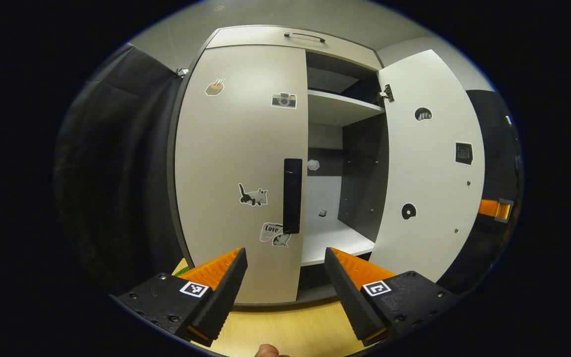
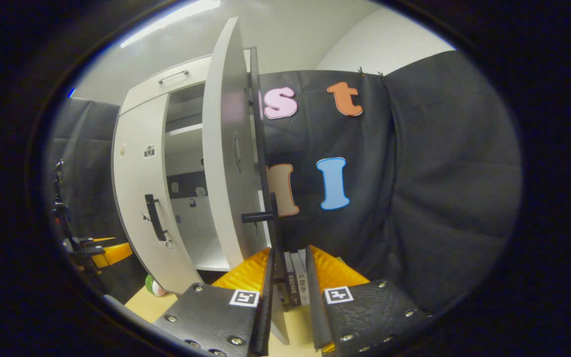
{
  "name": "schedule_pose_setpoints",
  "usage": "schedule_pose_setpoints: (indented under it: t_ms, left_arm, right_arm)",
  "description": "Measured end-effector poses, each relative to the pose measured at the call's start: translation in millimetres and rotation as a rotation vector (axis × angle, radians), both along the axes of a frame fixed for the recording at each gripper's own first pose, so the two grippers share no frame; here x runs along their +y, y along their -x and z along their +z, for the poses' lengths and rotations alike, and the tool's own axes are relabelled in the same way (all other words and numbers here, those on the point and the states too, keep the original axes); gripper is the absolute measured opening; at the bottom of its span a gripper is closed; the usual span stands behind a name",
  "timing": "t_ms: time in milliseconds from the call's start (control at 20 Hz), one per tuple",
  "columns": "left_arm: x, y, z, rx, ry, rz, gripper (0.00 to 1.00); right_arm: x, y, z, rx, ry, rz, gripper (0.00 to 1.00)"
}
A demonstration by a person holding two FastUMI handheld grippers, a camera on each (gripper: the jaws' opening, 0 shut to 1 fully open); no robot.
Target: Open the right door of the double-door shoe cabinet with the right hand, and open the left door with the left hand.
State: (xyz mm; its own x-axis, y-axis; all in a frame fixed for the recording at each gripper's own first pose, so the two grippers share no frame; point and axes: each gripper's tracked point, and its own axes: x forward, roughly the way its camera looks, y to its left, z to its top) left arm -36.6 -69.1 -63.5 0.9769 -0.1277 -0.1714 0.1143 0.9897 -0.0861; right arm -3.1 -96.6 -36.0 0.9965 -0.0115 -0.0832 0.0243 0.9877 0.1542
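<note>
Pale grey cabinet [image 1: 246, 168] stands on the table [image 1: 285, 332]: left door [image 1: 236, 148] closed, stickered; right door [image 1: 429, 168] swung open. Left gripper [image 1: 285, 277] jaws released; right gripper [image 2: 288, 277] jaws clenched around the right door's handle [image 2: 273, 233].

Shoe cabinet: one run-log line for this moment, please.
right door: open | right gripper: shut on its handle | left door: closed | left gripper: open, short of left handle

Matt laminate doors [image 1: 241, 163] (stickered); glossy plastic handle [image 1: 292, 196].
</note>
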Motion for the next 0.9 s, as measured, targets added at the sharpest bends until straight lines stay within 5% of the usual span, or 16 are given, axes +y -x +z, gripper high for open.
schedule_pose_setpoints:
  t_ms: [250,350,400,500,550,900]
  left_arm:
    - [1,-4,-1,0.003,0.006,0.007,0.97]
    - [0,-6,-2,0.002,0.005,0.007,0.97]
    - [-1,-8,-3,0.002,0.006,0.008,0.97]
    - [-3,-11,-3,0.004,0.016,0.004,0.97]
    - [-4,-13,-2,0.003,0.018,0.004,0.97]
    - [-2,-54,5,-0.024,0.0,0.019,0.97]
  right_arm:
    - [-1,-2,0,-0.001,0.016,-0.006,0.24]
    - [-2,-2,-1,-0.002,0.014,-0.011,0.34]
    - [-2,-2,-1,-0.002,0.011,-0.011,0.24]
    - [-3,-2,1,-0.008,0.006,-0.022,0.24]
    - [-4,-2,1,-0.011,0.008,-0.029,0.34]
    - [-11,9,9,-0.033,0.011,-0.063,0.34]
